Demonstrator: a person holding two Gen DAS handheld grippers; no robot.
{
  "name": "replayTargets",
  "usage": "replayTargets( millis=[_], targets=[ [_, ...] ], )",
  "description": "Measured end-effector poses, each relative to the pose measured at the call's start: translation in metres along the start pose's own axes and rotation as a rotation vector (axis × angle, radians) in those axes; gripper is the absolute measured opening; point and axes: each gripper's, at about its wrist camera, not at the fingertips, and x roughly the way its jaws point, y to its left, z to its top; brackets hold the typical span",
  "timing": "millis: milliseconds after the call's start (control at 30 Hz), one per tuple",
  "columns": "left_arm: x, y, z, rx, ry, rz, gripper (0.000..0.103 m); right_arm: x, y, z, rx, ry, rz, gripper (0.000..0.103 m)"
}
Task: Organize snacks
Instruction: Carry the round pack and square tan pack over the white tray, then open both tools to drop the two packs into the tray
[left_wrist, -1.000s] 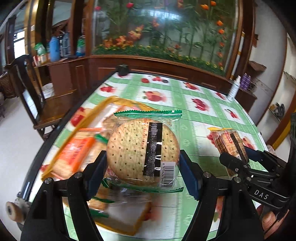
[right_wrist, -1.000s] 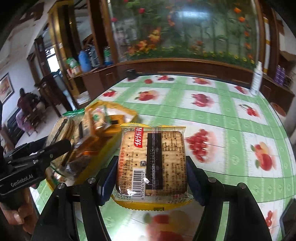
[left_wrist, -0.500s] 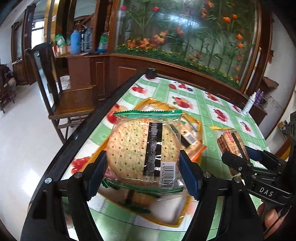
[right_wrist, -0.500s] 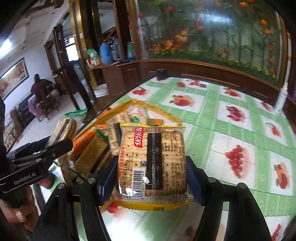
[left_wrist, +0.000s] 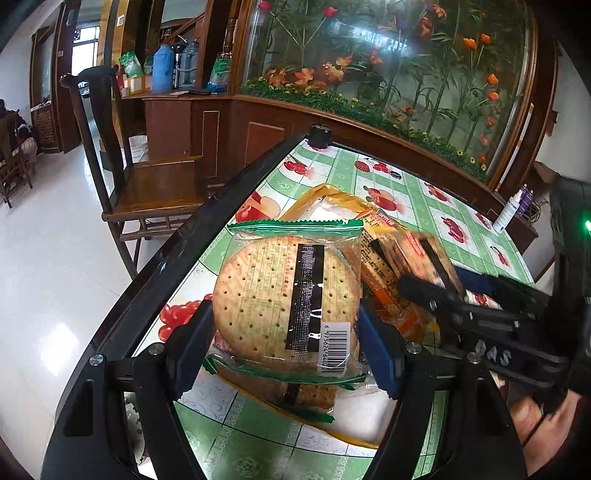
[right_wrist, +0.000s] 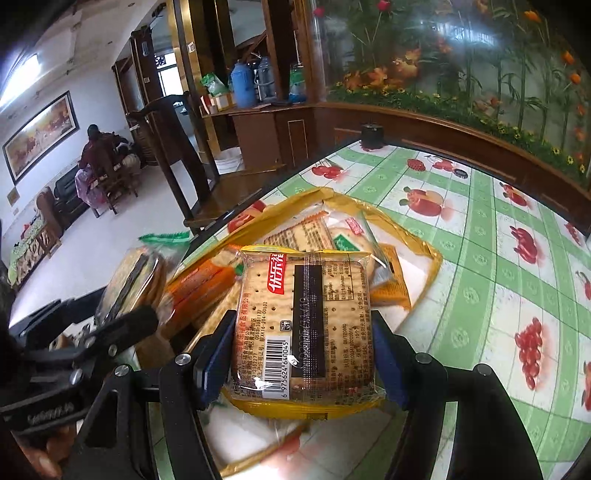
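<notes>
Left gripper (left_wrist: 286, 332) clamped on a round cracker pack (left_wrist: 291, 295), right gripper (right_wrist: 304, 354) clamped on a square cracker pack (right_wrist: 306, 325), both packs held above an open yellow bag (right_wrist: 432, 258) of snacks, bag lying on the fruit-print table (right_wrist: 480, 229), wooden chair (left_wrist: 147, 177) beside the table.

Table (right_wrist: 480, 236) with green checked, fruit-printed cloth and dark rim; yellow-edged snack bag (right_wrist: 424, 254) lies open on it, near the left edge; small dark object (right_wrist: 372, 133) at far corner.
</notes>
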Motion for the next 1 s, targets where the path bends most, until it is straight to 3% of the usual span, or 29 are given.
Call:
replayTargets(
  millis=[400,1000],
  targets=[
    [0.029,-0.02,0.0,0.019,0.07,-0.058,0.075,0.047,-0.037,0.055,0.073,0.012,0.003,0.07],
    [0.05,-0.038,0.011,0.072,0.067,0.029,0.075,0.081,-0.049,0.064,0.105,0.053,0.06,0.071]
  ],
)
